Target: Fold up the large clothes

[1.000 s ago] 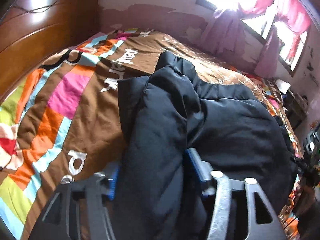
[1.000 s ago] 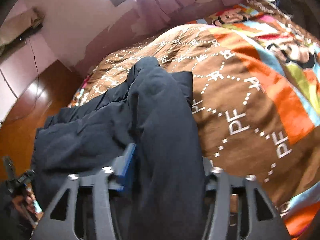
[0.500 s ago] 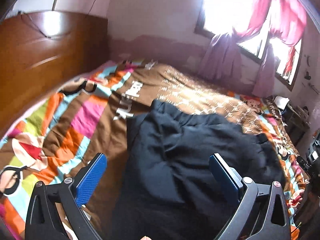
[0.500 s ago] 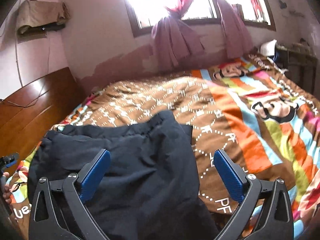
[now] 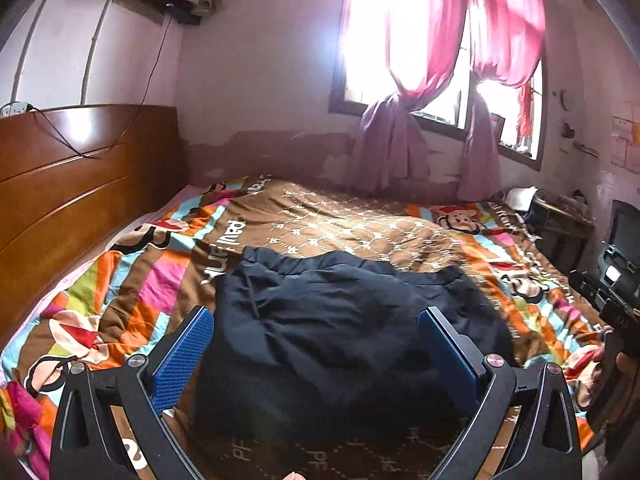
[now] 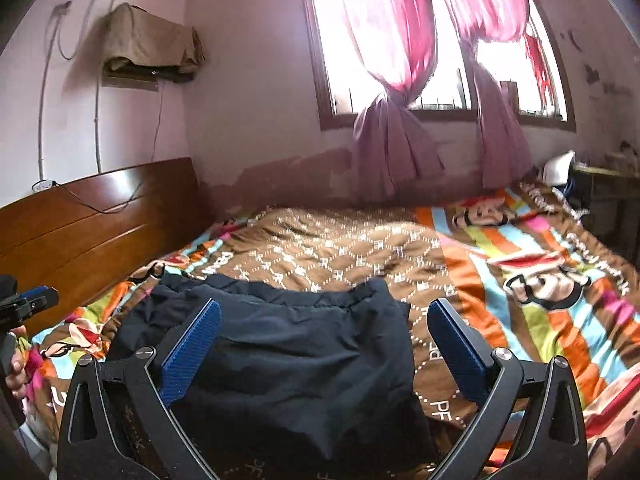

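Note:
A dark navy padded garment [image 5: 340,332] lies folded in a rough rectangle on the patterned bedspread [image 5: 348,228]; it also shows in the right wrist view [image 6: 296,356]. My left gripper [image 5: 316,344] is open and empty, held above the garment's near half, its blue pads [image 5: 184,356] spread wide. My right gripper [image 6: 320,340] is open and empty too, above the garment's near right part, with its pads [image 6: 456,348] apart. Neither touches the fabric.
A wooden headboard [image 5: 68,184] runs along the left. A window with pink curtains [image 5: 404,60] is on the far wall. Dark furniture [image 5: 560,228] stands by the bed's right end. The other hand-held gripper shows at the right edge [image 5: 612,304] and at the left edge [image 6: 24,304].
Both grippers were shut on the garment a second ago. They have let it go, opened wide and pulled up and back. The garment now lies flat on the bed.

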Demonstrator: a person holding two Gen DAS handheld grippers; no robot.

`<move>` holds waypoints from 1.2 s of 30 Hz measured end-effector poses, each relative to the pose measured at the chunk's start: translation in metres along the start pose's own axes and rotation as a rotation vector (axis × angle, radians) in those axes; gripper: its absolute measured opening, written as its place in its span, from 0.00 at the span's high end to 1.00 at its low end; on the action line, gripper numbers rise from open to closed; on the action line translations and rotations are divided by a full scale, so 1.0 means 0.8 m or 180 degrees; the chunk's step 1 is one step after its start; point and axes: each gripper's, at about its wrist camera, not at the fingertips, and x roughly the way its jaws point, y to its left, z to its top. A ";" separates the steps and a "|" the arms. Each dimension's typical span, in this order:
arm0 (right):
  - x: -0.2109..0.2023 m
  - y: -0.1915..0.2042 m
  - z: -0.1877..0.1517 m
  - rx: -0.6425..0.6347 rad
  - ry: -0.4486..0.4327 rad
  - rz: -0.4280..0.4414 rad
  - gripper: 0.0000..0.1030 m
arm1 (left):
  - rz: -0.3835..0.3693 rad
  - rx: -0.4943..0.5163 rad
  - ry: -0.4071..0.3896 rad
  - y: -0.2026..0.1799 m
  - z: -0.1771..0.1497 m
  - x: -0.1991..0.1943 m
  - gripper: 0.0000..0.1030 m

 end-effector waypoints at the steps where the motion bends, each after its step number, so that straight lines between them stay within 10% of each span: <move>1: -0.008 0.005 0.001 -0.0023 -0.0036 0.0003 0.01 | -0.0005 -0.0004 -0.0025 -0.004 0.000 -0.008 0.00; 36: -0.199 0.124 -0.085 -0.0219 -0.0426 0.0171 0.01 | 0.0381 0.0049 -0.0535 -0.012 -0.096 -0.203 0.00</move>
